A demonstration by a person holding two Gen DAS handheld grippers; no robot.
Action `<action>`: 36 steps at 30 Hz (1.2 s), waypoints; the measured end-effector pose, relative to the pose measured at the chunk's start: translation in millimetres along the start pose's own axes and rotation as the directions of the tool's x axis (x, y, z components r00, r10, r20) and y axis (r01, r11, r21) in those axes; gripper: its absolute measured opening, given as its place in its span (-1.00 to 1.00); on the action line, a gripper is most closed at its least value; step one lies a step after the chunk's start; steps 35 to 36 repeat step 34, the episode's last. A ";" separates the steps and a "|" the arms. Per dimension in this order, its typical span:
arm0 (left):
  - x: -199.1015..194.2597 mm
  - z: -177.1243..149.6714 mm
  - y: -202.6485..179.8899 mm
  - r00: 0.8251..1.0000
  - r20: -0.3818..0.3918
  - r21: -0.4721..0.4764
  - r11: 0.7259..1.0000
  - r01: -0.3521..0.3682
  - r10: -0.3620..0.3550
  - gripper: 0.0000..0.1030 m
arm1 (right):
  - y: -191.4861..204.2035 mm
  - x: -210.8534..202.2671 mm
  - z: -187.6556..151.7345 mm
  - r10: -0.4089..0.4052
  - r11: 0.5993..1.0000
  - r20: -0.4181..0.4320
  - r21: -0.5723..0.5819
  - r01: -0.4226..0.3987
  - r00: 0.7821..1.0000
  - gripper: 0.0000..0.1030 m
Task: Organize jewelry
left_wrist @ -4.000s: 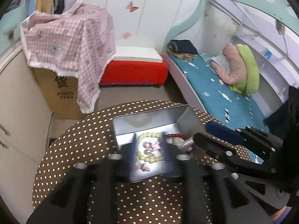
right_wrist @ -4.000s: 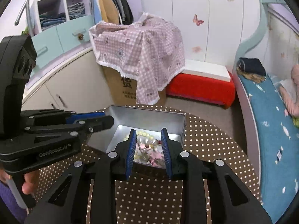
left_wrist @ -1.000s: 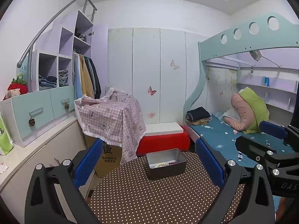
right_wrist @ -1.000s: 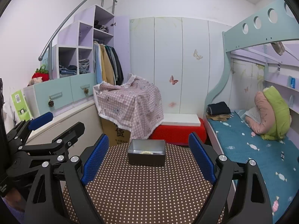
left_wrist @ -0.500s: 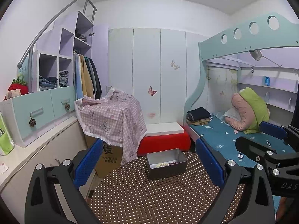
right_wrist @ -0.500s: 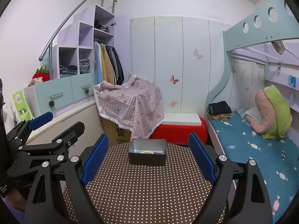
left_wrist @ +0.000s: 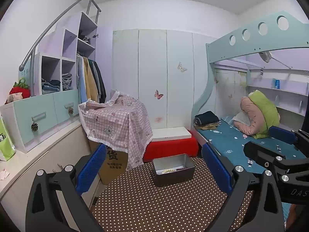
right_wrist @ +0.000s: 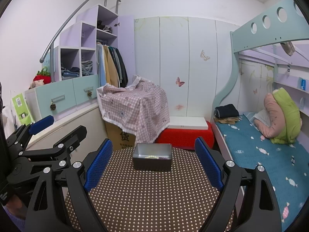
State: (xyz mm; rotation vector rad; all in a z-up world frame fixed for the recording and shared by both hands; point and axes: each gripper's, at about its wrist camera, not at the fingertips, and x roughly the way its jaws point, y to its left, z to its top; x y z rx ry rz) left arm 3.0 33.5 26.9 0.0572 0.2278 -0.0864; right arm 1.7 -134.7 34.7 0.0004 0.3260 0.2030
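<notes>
A grey metal box [left_wrist: 174, 176] stands at the far side of a round table with a brown dotted cloth [left_wrist: 154, 205]. Inside lie a pale bead string [left_wrist: 168, 171] and a dark red bead string [left_wrist: 181, 168]. The box also shows in the right wrist view [right_wrist: 152, 161], with beads [right_wrist: 154, 157] just visible over its rim. My left gripper [left_wrist: 154, 171] is open wide and empty, well back from the box. My right gripper [right_wrist: 153, 165] is open wide and empty, also held back. The right gripper shows at the right of the left wrist view [left_wrist: 278, 154].
A cardboard box under a pink checked cloth [left_wrist: 117, 121] stands behind the table on the left. A red bench [left_wrist: 170, 148] lies behind the table. A bed with a teal sheet [left_wrist: 241, 145] runs along the right. A cabinet counter [left_wrist: 29, 160] runs along the left.
Four seconds ago both grippers were close over the box with jaws nearly shut. Now both are pulled far back and open wide. Nothing has visibly moved in the last second.
</notes>
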 end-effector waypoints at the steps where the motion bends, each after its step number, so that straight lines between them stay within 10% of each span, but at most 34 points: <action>1: 0.5 0.2 1.1 1.000 0.000 0.001 1.000 -0.001 0.001 0.86 | 0.0 0.0 0.0 0.000 1.000 0.001 0.000 0.000 1.000 0.63; 36: 1.4 -1.1 7.7 1.000 -0.008 -0.013 1.000 0.005 -0.005 0.86 | 0.1 5.4 -6.2 0.002 1.000 -0.007 0.003 -0.002 1.000 0.63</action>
